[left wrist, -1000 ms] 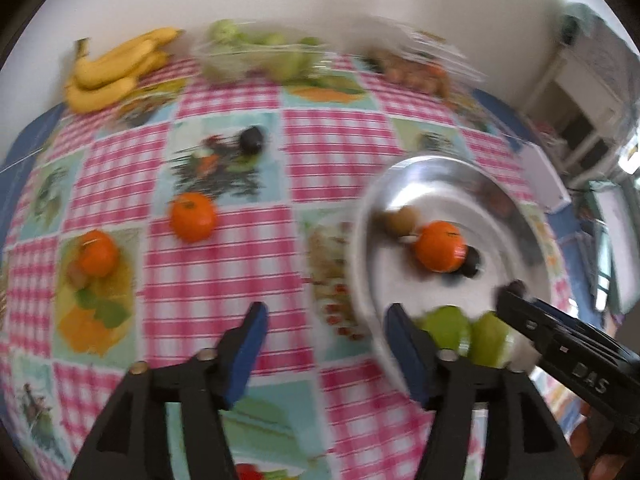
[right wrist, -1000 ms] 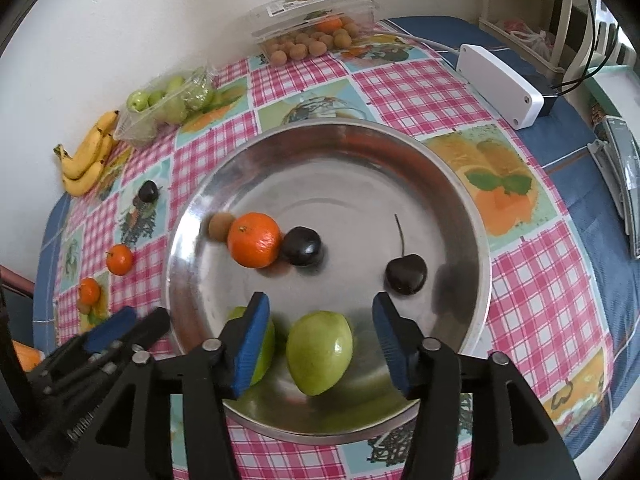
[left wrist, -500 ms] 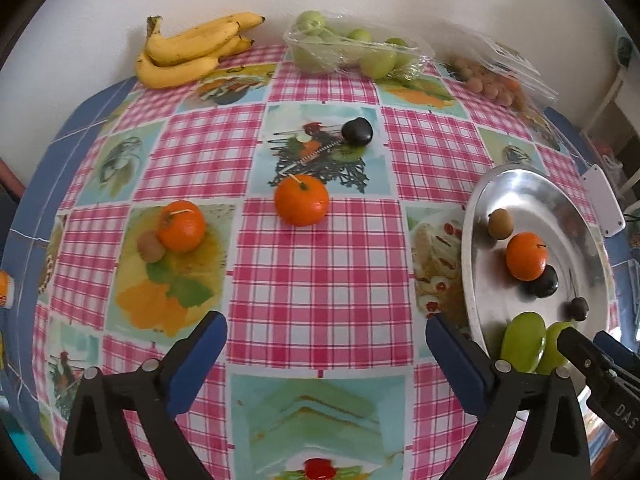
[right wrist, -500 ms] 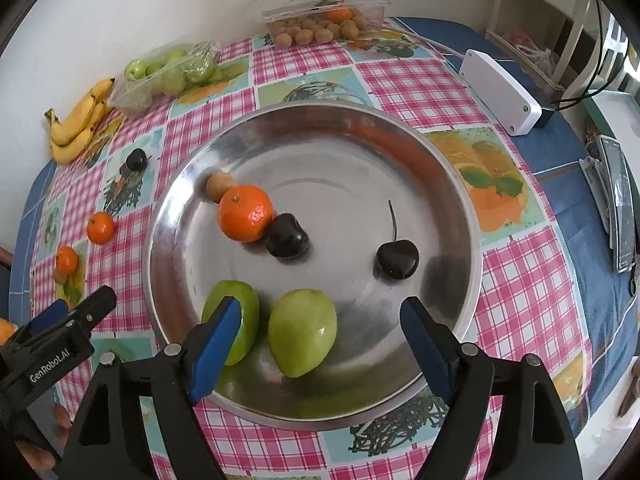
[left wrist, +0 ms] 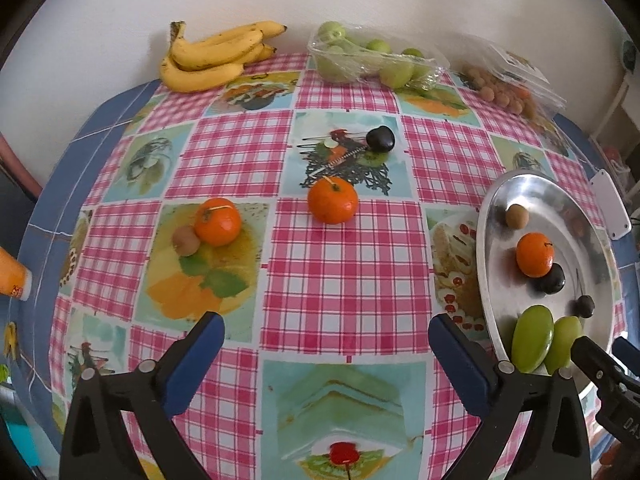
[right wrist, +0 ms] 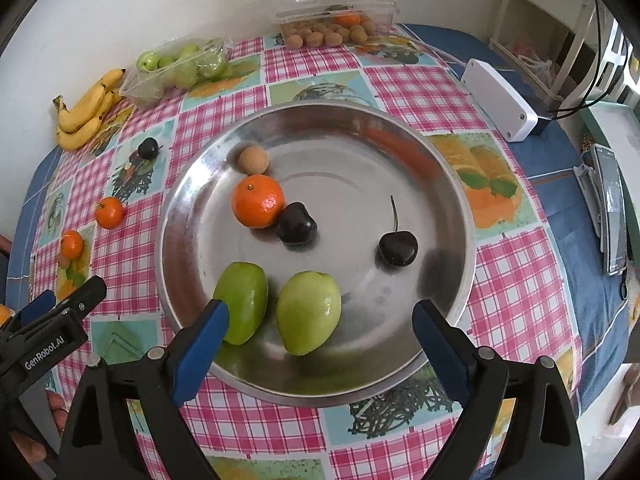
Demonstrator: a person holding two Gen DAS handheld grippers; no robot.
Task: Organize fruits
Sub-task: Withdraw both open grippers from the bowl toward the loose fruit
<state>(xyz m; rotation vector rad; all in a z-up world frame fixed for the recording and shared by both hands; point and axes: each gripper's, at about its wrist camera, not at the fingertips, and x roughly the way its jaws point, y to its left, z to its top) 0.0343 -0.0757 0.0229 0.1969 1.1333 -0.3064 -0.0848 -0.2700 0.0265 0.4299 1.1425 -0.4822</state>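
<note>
The left gripper (right wrist: 52, 320) reads "GenRobot.AI" (the right gripper's (right wrist: 320, 332) lettering shows only "DAS"). Both jaws have just been opening: wide apart, empty. The right hangs above the steel plate (right wrist: 460, 200), nearest two green fruits (right wrist: 308, 312); the left hangs beside the plate, over the checked tablecloth (left wrist: 340, 280).

The tablecloth (left wrist: 332, 280) is pink-and-white check broken by pale picture squares, with a blue border. Yellow bananas (left wrist: 212, 56) lie upper left. The silver plate (right wrist: 448, 184) holds an orange tangerine (right wrist: 258, 206), two green fruits (right wrist: 308, 312), and dark, perhaps black, cherries (right wrist: 398, 248).
</note>
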